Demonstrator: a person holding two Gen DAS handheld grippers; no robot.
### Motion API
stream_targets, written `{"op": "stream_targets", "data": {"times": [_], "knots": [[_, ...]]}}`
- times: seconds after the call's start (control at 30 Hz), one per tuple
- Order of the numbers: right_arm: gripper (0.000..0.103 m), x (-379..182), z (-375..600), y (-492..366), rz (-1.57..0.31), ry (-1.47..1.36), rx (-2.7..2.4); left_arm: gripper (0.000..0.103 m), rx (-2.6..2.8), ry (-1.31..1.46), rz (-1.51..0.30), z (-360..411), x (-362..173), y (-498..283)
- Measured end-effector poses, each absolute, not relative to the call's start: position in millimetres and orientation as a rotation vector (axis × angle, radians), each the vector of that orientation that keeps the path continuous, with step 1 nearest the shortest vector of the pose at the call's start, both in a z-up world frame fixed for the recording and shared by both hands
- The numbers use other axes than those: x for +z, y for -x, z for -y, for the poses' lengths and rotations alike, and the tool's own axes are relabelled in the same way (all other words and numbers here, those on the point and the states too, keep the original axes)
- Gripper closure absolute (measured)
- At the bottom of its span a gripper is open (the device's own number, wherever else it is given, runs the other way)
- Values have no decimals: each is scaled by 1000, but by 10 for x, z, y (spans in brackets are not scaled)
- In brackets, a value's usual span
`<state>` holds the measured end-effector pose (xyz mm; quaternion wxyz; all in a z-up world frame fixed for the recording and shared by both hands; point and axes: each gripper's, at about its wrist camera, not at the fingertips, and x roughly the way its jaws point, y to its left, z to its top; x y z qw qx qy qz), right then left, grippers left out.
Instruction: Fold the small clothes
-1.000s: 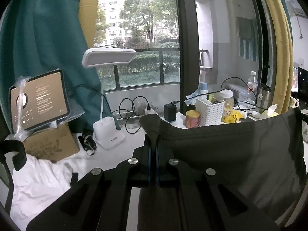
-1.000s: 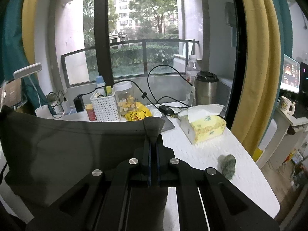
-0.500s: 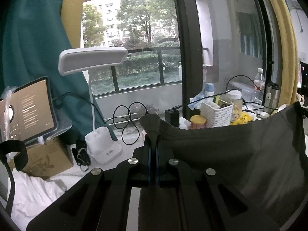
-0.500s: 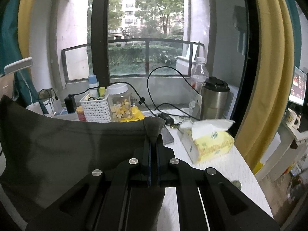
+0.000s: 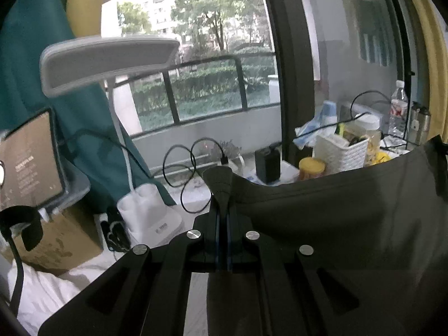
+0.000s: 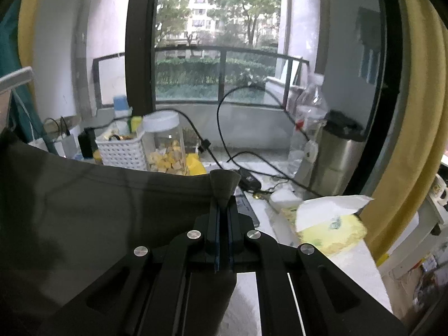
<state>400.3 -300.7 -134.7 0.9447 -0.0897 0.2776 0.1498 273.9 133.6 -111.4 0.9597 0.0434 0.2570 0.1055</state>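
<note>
Since a second ago we have carried both grippers forward toward the window: the white desk lamp (image 5: 109,58) looms much larger in the left wrist view, and the yellow tissue pack (image 6: 330,224) sits closer and lower in the right wrist view. Our hold on the cloth looks unchanged.

We hold the dark grey-olive fabric garment (image 5: 350,224) stretched in the air between the two tools. Our left gripper (image 5: 222,212) has its jaws pressed together on one top corner, a small tuft of cloth poking out past the tips. Our right gripper (image 6: 222,212) is clamped the same way on the opposite top corner. The top hem runs roughly level from one pinch to the other, sagging a little in the middle, so the long axis of the garment lies left to right between our hands, and the body of the cloth hangs down below the jaws, hiding much of the white-covered table (image 6: 361,274).

Neither hand is nearer to the work; both share it evenly. We judge that the coming move turns on this level line: to lay or fold the piece, both corners should travel together, kept well apart so the hem stays taut. Beyond the hem, at the far side, stand the white plastic basket (image 6: 123,151) and cables, which the hanging cloth could brush.
</note>
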Motion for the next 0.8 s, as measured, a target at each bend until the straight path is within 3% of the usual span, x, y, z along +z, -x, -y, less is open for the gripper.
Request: {"op": "stream_targets", "data": {"times": [0.4,0.47,0.5,0.53,0.57,0.63,0.8], "knots": [[98,-1801,2843,-4291,-707,231,278,97,229,42,-707,-1579,-1692,-3124],[98,-1782,2862,-4233,-703,239,260,86,245,53,-720,-1607,-1705,-3102],[98,-1774,2871,-4210,-705,235,259,70,249,59,-717,-1623,-1696,-3068],[89,-1755,2896,-4173,-706,228,255,48,249,70,-709,-1641,-1668,-3010],[75,-1728,2930,-4121,-704,221,248,40,248,81,-700,-1655,-1647,-2963],[65,-1688,2989,-4021,-702,211,235,35,244,104,-688,-1686,-1589,-2826],[65,-1583,3160,-3646,-704,178,204,35,241,109,-693,-1718,-1539,-2496]]}}
